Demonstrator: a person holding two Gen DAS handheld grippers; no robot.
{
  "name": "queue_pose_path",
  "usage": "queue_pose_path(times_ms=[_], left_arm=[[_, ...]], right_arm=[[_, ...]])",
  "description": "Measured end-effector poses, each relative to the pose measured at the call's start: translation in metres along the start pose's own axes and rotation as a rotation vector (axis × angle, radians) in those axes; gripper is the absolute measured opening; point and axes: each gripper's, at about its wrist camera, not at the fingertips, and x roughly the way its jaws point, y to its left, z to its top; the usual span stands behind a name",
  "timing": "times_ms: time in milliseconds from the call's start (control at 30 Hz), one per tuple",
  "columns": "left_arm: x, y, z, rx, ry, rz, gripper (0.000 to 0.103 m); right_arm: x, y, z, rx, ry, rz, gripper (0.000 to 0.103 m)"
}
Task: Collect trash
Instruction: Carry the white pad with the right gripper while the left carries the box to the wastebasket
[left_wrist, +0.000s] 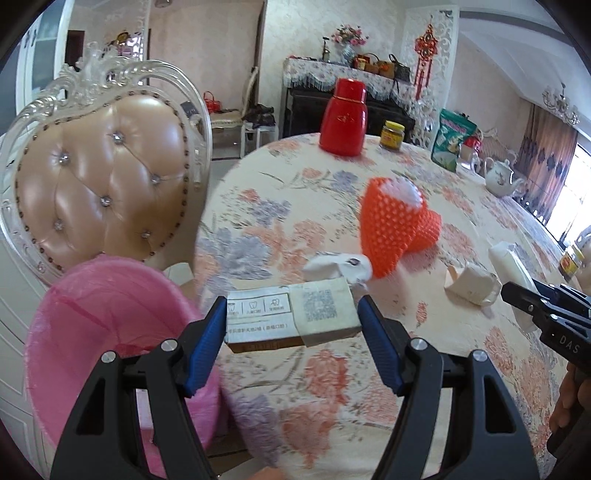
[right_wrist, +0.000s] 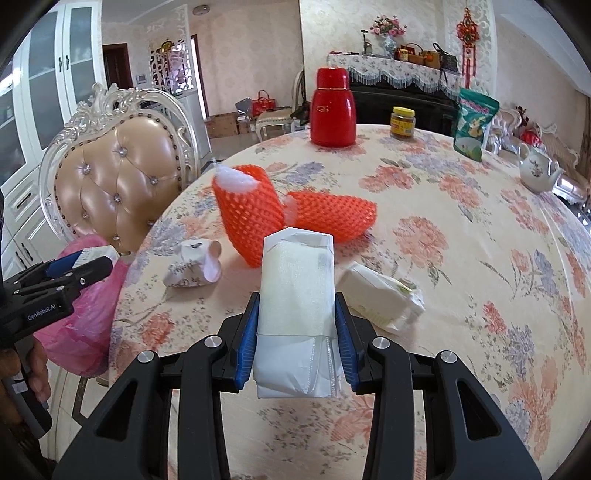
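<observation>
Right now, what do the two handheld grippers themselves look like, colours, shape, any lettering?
Both are alike: the left gripper and right gripper have matte black plastic arms with triangular cut-outs, silver round pivot screws, and ribbed blue pads on the fingers. White lettering marks the bodies: "GenRobot.AI" on the left one seen from the right wrist view, "DAS" on the right one seen from the left. No cables or sleeves show.

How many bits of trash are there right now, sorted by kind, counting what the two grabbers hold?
Orange foam nets: 2
Small cardboard box: 1
White packet: 1
Crumpled paper cup: 1
Squashed white carton: 1
Total: 6
</observation>
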Motion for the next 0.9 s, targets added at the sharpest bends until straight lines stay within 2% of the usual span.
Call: queue_pose_path(times_ms=[900], left_arm=[[-0.048,0.104,-0.012,-0.119,-0.057,0.113,0.069]], right_arm=[[0.008,0.095,0.019,-0.118,-0.003,0.09,0.037]])
